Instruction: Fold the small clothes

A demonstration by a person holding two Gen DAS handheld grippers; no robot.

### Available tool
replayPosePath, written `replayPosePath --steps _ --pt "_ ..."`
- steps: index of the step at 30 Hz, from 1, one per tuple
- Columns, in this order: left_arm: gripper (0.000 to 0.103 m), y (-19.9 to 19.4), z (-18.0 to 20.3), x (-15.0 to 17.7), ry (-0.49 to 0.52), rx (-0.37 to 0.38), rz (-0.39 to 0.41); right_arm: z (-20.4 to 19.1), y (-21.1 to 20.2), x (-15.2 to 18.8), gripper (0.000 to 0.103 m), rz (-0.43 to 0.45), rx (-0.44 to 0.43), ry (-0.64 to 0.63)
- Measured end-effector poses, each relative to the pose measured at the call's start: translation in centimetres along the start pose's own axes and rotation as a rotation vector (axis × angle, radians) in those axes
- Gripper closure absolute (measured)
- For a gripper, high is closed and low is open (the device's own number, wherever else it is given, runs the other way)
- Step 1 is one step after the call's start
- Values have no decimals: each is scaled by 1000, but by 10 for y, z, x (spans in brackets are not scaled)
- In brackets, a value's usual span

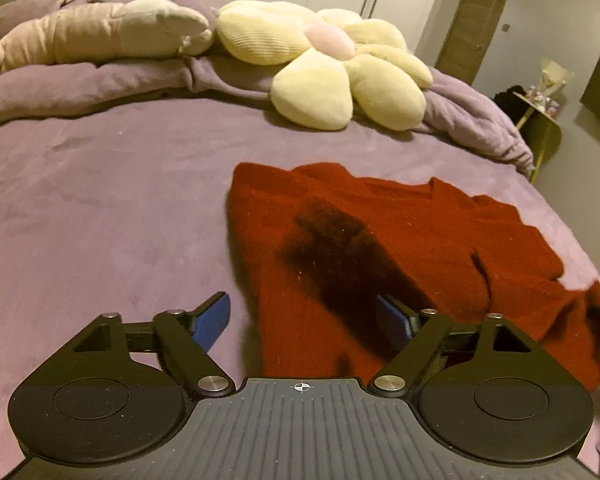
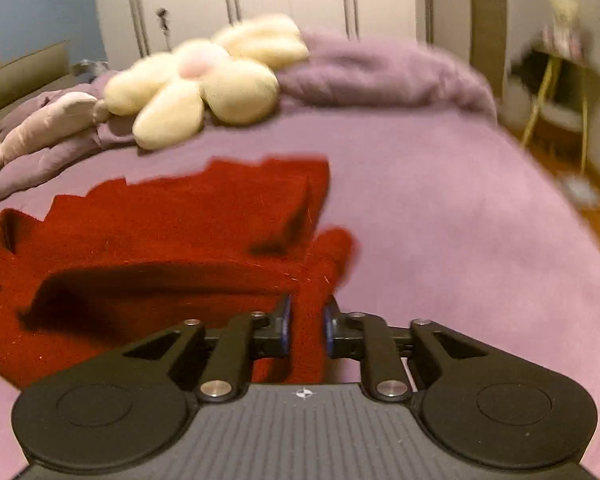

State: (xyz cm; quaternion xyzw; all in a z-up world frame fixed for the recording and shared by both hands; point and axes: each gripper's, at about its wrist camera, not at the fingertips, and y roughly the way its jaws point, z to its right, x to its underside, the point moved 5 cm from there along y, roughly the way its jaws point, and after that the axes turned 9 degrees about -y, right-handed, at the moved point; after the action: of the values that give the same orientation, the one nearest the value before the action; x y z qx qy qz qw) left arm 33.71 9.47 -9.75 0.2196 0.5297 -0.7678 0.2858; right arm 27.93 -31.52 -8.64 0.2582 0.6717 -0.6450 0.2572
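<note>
Now mid-fold: right gripper (image 2: 307,322) jaws clamped on a near flap of the red garment (image 2: 172,236) lying crumpled toward the bed's (image 2: 460,240) near edge, left gripper (image 1: 304,320) jaws spread wide, empty, needing the garment's left edge next.

no readable text, labels, brands or numbers anywhere
</note>
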Motion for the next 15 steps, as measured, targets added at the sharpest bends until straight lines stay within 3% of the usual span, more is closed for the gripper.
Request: replayPosePath --steps 2,3,4,8,9,11,13,15 --pt "14 11 3 -2 -6 25 -25 4 3 10 60 -28 -48 40" --pt "13 16 5 -2 -4 43 -38 4 3 13 40 -38 -61 44" --pt "12 21 8 -2 5 50 -49 4 5 15 34 -45 -75 47" --pt "14 36 19 -3 61 16 -48 9 20 13 34 -73 -99 104" --pt "18 39 20 -4 61 11 -41 12 24 12 37 -77 -115 131" --pt "36 42 21 -5 43 14 -45 14 29 11 55 -68 -114 154" --pt "73 42 20 -7 46 -6 -32 9 31 5 79 -47 -85 134" --pt "91 40 19 -9 53 -37 -15 1 26 0 95 -17 -48 75"
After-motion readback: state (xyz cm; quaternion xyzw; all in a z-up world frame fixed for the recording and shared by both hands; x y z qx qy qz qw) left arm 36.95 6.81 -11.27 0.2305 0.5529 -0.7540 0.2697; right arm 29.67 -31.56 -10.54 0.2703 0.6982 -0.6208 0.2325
